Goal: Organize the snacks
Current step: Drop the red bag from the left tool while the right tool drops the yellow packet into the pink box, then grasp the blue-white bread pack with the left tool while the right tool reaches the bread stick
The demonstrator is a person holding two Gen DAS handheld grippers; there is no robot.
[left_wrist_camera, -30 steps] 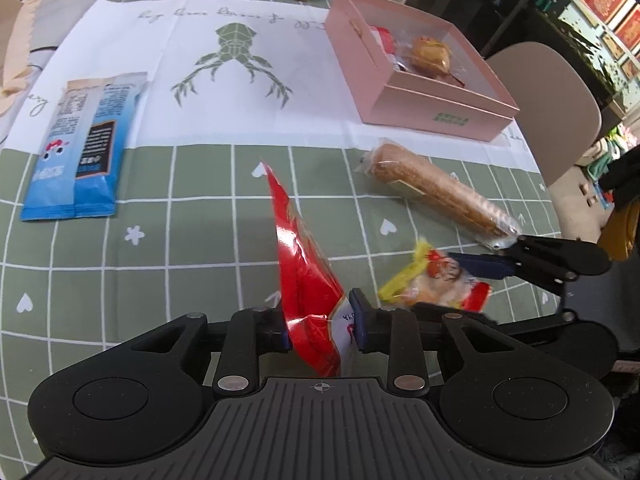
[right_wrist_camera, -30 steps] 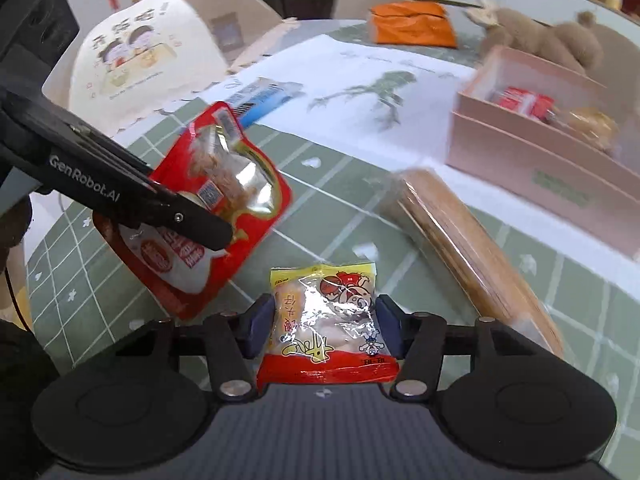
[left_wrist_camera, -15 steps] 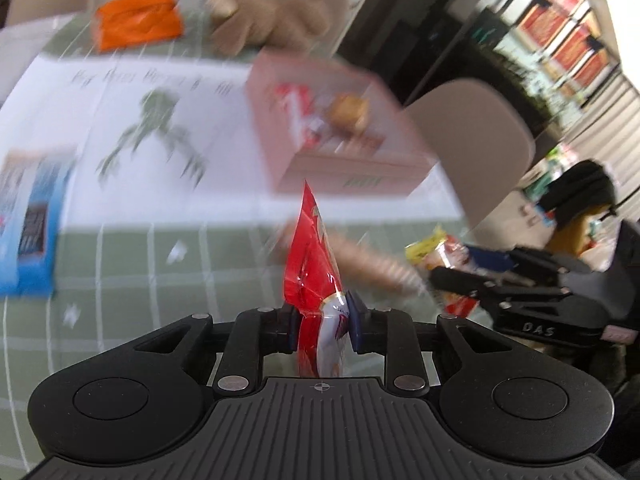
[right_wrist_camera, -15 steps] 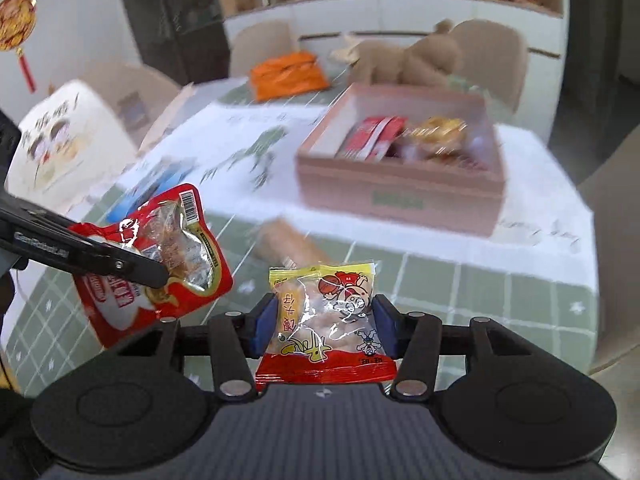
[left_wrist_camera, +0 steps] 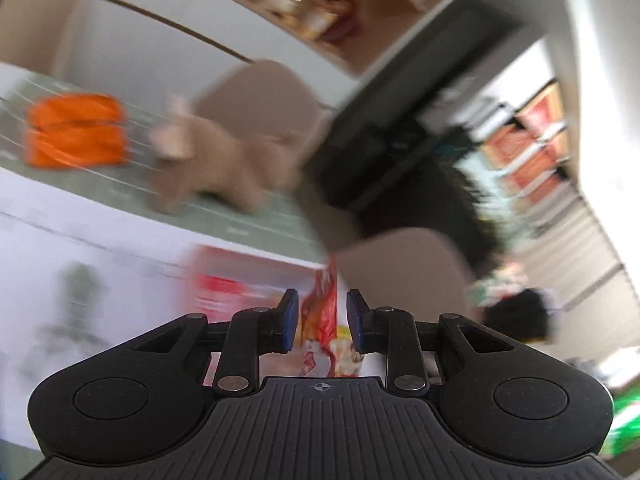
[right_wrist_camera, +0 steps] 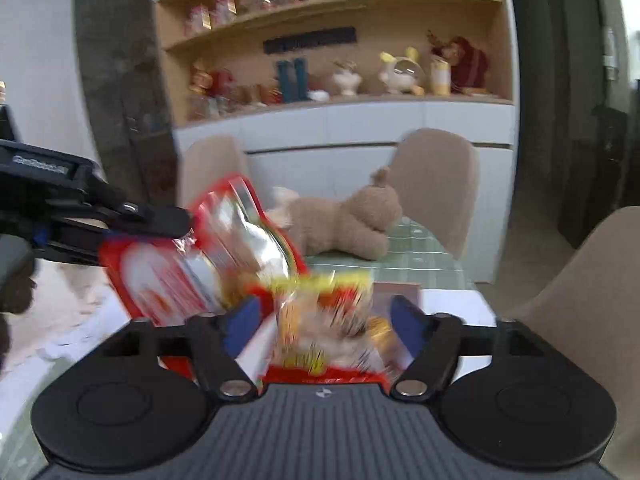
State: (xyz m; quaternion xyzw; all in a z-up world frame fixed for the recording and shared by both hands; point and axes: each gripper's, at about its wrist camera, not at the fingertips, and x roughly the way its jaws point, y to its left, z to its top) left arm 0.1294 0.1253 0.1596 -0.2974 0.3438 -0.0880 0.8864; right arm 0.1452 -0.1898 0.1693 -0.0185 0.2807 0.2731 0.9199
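My left gripper [left_wrist_camera: 322, 312] has its jaws parted, and the red snack pouch [left_wrist_camera: 320, 312] hangs edge-on loose between them, touching neither pad. In the right wrist view the same red pouch [right_wrist_camera: 208, 264] sits blurred beside the left gripper's fingers [right_wrist_camera: 160, 220]. My right gripper [right_wrist_camera: 322, 320] stands wide open, and the yellow snack packet [right_wrist_camera: 324, 320] is blurred between its pads, not clamped. The pink box [left_wrist_camera: 224, 292] lies just below and ahead of the left gripper, blurred, with a red packet inside. Its corner [right_wrist_camera: 396, 292] shows behind the yellow packet.
A brown plush toy [right_wrist_camera: 348, 220] and an orange bag [left_wrist_camera: 74, 136] lie at the table's far side. Beige chairs [right_wrist_camera: 436, 184] stand around the table. A shelf unit [right_wrist_camera: 332, 40] with ornaments fills the back wall. A white paper [left_wrist_camera: 100, 260] covers the table's middle.
Both grippers rose and moved forward over the pink box. Both have opened, letting go of the red pouch and the yellow packet, which now blur as they drop.
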